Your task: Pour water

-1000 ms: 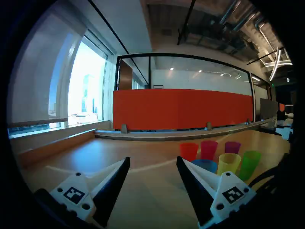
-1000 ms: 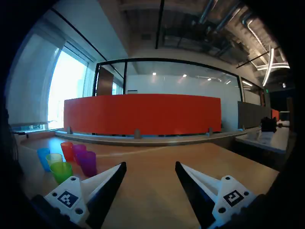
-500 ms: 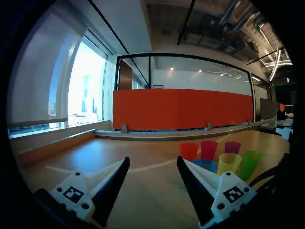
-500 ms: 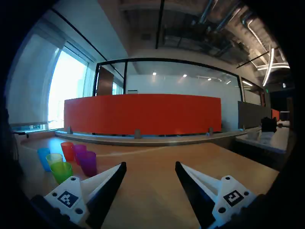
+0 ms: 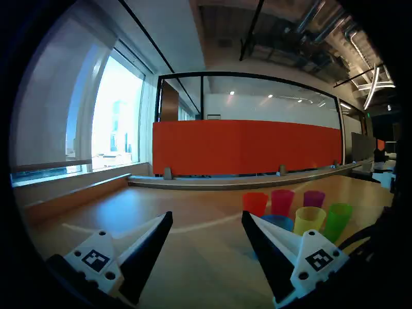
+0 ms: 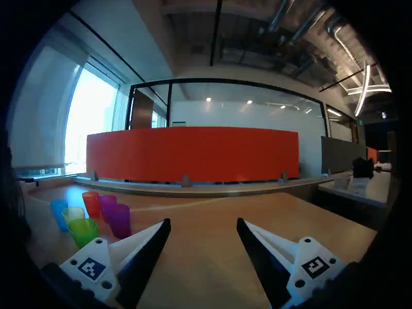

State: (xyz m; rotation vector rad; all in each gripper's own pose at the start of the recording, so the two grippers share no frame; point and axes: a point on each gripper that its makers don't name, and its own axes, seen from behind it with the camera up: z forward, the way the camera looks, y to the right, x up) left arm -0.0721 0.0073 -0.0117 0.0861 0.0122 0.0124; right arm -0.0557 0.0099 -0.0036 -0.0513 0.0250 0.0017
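Observation:
Several coloured plastic cups stand grouped on a wooden table [image 5: 206,257]. In the left gripper view they sit right of centre: red cup [image 5: 255,203], magenta cup [image 5: 282,201], purple cup [image 5: 313,199], yellow cup [image 5: 308,220], green cup [image 5: 338,221], and a blue cup [image 5: 278,222] partly behind my right finger. My left gripper [image 5: 207,221] is open and empty, just left of the cups. In the right gripper view the group lies far left: green cup [image 6: 83,231], purple cup [image 6: 119,220], red cup [image 6: 91,203], blue cup [image 6: 58,213]. My right gripper [image 6: 202,226] is open and empty, over bare table.
An orange partition [image 5: 247,147] with glass above runs along the table's far edge. A bright window [image 5: 116,126] and a sill are on the left. Another desk with items [image 6: 360,183] stands at the far right.
The left gripper's fingers have spread slightly wider and its view has shifted a little. The right gripper and the cups have not moved.

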